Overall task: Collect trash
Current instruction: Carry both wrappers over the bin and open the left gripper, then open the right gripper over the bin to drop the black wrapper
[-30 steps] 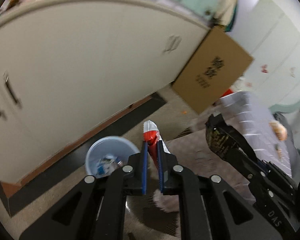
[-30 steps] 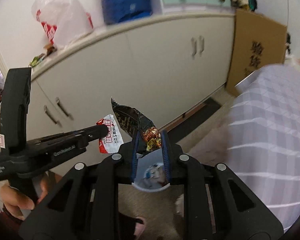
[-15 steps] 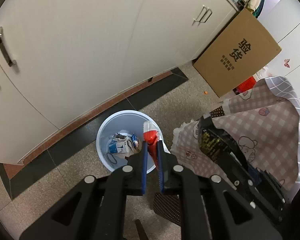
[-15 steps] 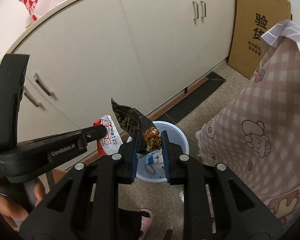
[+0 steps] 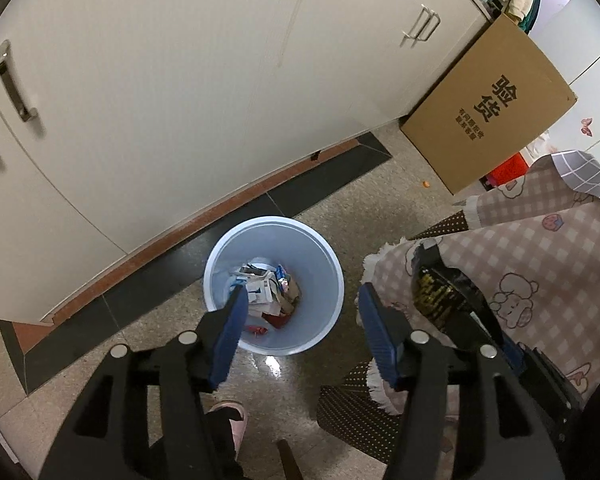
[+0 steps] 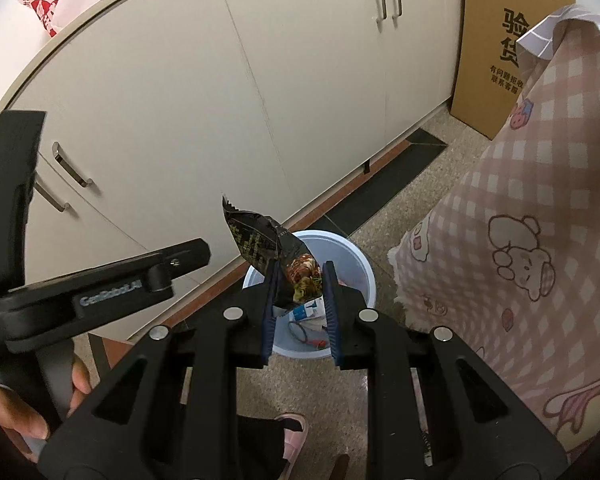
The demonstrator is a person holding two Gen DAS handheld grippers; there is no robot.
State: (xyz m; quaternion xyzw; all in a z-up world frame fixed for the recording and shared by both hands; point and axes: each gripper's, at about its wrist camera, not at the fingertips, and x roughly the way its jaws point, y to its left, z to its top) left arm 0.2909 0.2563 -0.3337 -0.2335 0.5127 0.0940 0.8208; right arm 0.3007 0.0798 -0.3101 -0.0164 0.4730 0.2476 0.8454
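A light blue trash bin (image 5: pixel 220 268) stands on the floor below white cabinets, with several wrappers inside. My left gripper (image 5: pixel 300 292) is open and empty right above the bin. My right gripper (image 6: pixel 298 280) is shut on a black snack wrapper (image 6: pixel 260 240) and holds it above the bin (image 6: pixel 360 268). The black wrapper also shows in the left wrist view (image 5: pixel 436 292), at the right of the bin. The left gripper's body (image 6: pixel 100 284) shows at the left in the right wrist view.
White cabinets (image 5: pixel 180 80) run behind the bin. A cardboard box (image 5: pixel 488 108) leans at the right. A pink checked cloth (image 5: pixel 540 264) hangs close to the bin's right. A pink slipper (image 5: pixel 232 420) is below the left gripper.
My left gripper has opened and the red and white wrapper it held is gone from between its fingers. Both grippers have moved lower over the bin.
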